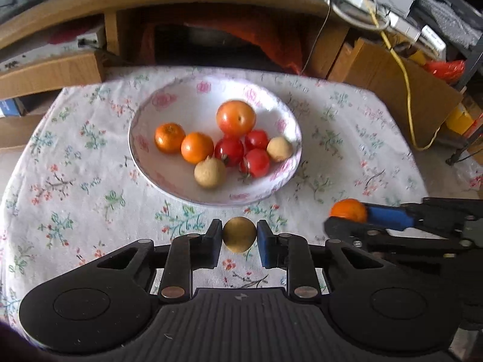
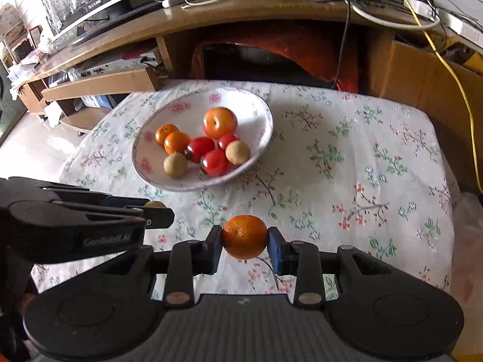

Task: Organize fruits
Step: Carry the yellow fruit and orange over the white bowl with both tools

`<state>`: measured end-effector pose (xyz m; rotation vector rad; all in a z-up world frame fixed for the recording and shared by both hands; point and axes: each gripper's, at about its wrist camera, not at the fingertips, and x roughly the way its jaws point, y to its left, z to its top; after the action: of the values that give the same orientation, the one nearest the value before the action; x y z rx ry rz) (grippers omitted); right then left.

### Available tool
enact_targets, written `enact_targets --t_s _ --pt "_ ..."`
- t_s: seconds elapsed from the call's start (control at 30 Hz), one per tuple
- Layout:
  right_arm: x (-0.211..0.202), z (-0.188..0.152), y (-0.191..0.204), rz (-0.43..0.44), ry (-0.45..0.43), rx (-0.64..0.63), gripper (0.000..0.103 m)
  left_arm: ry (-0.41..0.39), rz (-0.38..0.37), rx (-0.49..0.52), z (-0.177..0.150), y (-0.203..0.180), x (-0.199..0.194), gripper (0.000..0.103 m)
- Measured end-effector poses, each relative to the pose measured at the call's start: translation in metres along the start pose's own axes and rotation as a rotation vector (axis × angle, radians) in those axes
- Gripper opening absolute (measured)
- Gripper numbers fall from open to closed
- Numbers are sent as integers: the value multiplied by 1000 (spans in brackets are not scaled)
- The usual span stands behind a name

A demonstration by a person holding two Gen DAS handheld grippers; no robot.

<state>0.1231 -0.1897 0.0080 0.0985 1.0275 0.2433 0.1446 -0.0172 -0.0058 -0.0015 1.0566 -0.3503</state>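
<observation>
Floral cloth underlies left gripper (image 1: 239, 235) clamping a round longan (image 1: 239, 234), right gripper (image 2: 245, 237) a dimpled mandarin (image 2: 245, 237).

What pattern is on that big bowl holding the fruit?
White bowl with pale pink flowers around its inside wall and rim; clearest in the left wrist view.

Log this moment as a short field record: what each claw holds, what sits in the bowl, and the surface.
left claw: shut on a tan round fruit
right claw: shut on a small orange
bowl: white, pink floral rim, beyond both claws
bowl contents: two oranges, three red tomatoes, two tan fruits, one large orange-red fruit
surface: floral tablecloth
task state: both held fruits outside the bowl
</observation>
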Motion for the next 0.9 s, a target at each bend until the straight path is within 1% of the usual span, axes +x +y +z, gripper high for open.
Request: enact_targets --t_s 0.17,0.37,0.47,0.7,0.9 --pt "2 14 8 7 -26 -10 32 -31 -4 -19 10 3 -8 32" --pt "7 38 15 13 -57 -20 32 -46 8 -54 27 14 -3 32" --pt "13 48 16 20 -69 -14 32 -55 27 -48 35 17 -1 30" --pt "32 66 10 33 -78 0 32 -51 49 -57 51 23 15 30" --pt "47 73 5 48 -76 19 32 -43 63 -63 60 28 26 30"
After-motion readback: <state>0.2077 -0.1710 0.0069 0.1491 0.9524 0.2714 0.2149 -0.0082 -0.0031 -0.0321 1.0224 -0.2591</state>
